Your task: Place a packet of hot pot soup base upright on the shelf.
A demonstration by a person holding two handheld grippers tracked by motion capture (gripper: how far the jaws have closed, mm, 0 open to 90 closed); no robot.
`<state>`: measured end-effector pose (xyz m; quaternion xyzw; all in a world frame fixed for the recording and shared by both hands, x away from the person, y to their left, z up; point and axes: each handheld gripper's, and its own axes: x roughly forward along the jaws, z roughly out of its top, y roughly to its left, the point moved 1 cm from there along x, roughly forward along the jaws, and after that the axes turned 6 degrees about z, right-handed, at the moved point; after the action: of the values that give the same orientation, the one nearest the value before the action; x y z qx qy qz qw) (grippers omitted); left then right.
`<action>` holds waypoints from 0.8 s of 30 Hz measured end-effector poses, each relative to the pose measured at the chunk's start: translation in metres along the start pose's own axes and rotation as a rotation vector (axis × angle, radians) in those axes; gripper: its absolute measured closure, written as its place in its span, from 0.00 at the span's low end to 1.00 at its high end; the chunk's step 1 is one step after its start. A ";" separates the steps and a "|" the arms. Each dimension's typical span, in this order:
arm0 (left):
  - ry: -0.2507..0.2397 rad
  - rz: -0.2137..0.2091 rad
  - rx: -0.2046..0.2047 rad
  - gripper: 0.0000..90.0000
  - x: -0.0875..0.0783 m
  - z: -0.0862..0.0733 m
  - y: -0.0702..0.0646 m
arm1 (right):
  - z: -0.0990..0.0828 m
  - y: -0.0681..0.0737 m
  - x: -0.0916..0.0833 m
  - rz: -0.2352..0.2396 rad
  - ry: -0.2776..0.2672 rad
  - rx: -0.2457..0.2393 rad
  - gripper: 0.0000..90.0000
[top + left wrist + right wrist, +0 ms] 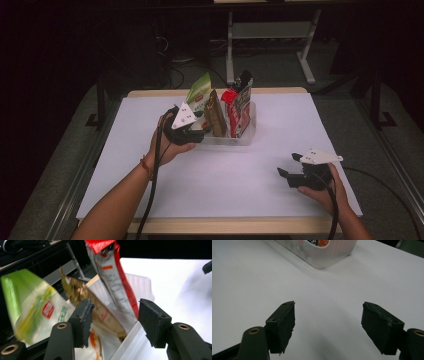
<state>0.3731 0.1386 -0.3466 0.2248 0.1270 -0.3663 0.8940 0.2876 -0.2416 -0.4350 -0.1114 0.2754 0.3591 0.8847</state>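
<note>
A clear plastic bin stands at the table's far middle with three snack packets upright in it: a green one, a brown one and a red-and-white one. My left gripper is at the bin's left end, open. In the left gripper view its jaws stand apart over the bin's rim, with the brown packet, the red-and-white packet and the blurred green packet beyond them and nothing pressed between the pads. My right gripper rests open near the front right, its jaws over bare table.
White paper covers the tabletop. The bin's corner lies well ahead of the right gripper. Dark floor, a desk frame and cables lie beyond the table's far edge.
</note>
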 end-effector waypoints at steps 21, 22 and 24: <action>0.057 0.015 0.032 0.37 -0.025 -0.043 0.005 | 0.000 0.002 0.003 -0.003 0.012 -0.012 0.29; 0.055 0.014 0.030 0.37 -0.026 -0.045 0.005 | 0.000 0.002 0.003 -0.004 0.012 -0.013 0.29; 0.059 0.024 0.029 0.36 -0.028 -0.047 0.006 | 0.000 0.001 0.002 -0.008 0.014 -0.015 0.29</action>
<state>0.3548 0.1824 -0.3749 0.2499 0.1452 -0.3507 0.8908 0.2878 -0.2394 -0.4363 -0.1218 0.2783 0.3569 0.8834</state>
